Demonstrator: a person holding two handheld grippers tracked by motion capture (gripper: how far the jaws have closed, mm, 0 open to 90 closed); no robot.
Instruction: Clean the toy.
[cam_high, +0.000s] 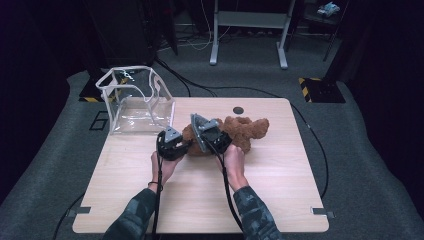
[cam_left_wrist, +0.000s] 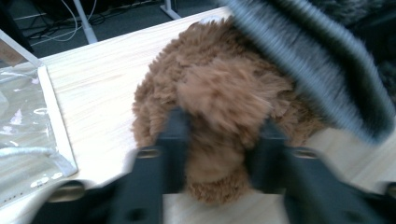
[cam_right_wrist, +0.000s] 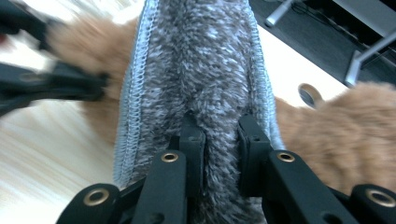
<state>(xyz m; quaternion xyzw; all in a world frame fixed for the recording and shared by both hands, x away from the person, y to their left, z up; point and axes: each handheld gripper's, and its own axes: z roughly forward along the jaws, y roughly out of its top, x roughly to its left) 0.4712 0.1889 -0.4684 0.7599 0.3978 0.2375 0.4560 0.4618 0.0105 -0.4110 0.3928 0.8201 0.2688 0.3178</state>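
A brown plush toy (cam_high: 246, 131) lies at the middle of the wooden table (cam_high: 280, 190). My left gripper (cam_high: 173, 145) is at the toy's left end. In the left gripper view it (cam_left_wrist: 219, 128) is shut on a fuzzy brown limb of the toy (cam_left_wrist: 219, 93). My right gripper (cam_high: 214, 137) is just to the right, over the toy. In the right gripper view it (cam_right_wrist: 219, 128) is shut on a fold of grey fleecy cloth (cam_right_wrist: 201, 65) with a stitched pale-blue edge. The cloth (cam_left_wrist: 322, 65) crosses the upper right of the left gripper view, above the toy.
A clear plastic bag (cam_high: 136, 102) with white trim stands open at the table's back left corner, close to the left gripper. A round cable hole (cam_high: 238, 110) sits at the back middle. White desk legs (cam_high: 215, 45) and cables are on the floor beyond.
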